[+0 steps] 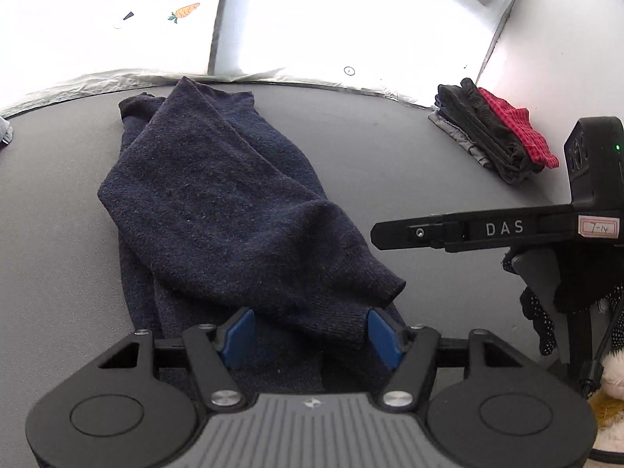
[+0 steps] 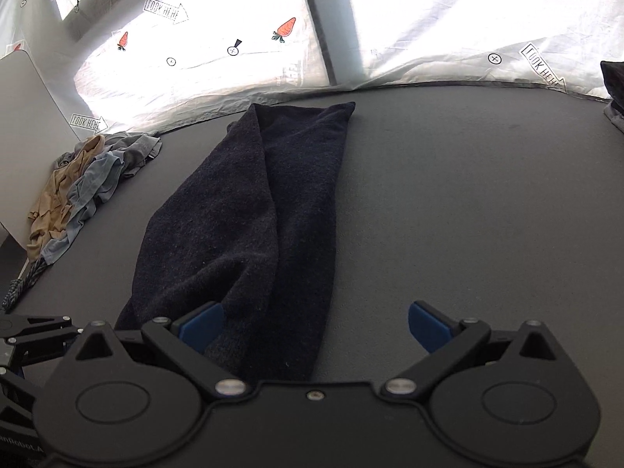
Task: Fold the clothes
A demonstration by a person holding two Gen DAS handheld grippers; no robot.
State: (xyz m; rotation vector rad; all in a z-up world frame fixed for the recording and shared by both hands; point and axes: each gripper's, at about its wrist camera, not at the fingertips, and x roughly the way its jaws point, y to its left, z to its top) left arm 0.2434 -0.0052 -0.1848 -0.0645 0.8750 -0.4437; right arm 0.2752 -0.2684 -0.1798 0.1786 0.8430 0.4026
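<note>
A dark navy knit sweater (image 1: 218,202) lies folded lengthwise on the grey table (image 1: 390,163), with a sleeve laid across it toward me. My left gripper (image 1: 310,331) is open, its blue pads on either side of the sleeve's cuff end, not closed on it. In the right wrist view the same sweater (image 2: 249,226) runs away from me as a long strip. My right gripper (image 2: 316,325) is open just above the sweater's near end; its left pad is over the cloth and its right pad over bare table. The right gripper's body also shows in the left wrist view (image 1: 507,230).
A stack of folded clothes (image 1: 495,128), black and red-checked, sits at the table's far right by a grey wall. A loose heap of tan and grey garments (image 2: 82,183) lies at the far left. A white sheet with carrot prints (image 2: 234,46) hangs behind the table.
</note>
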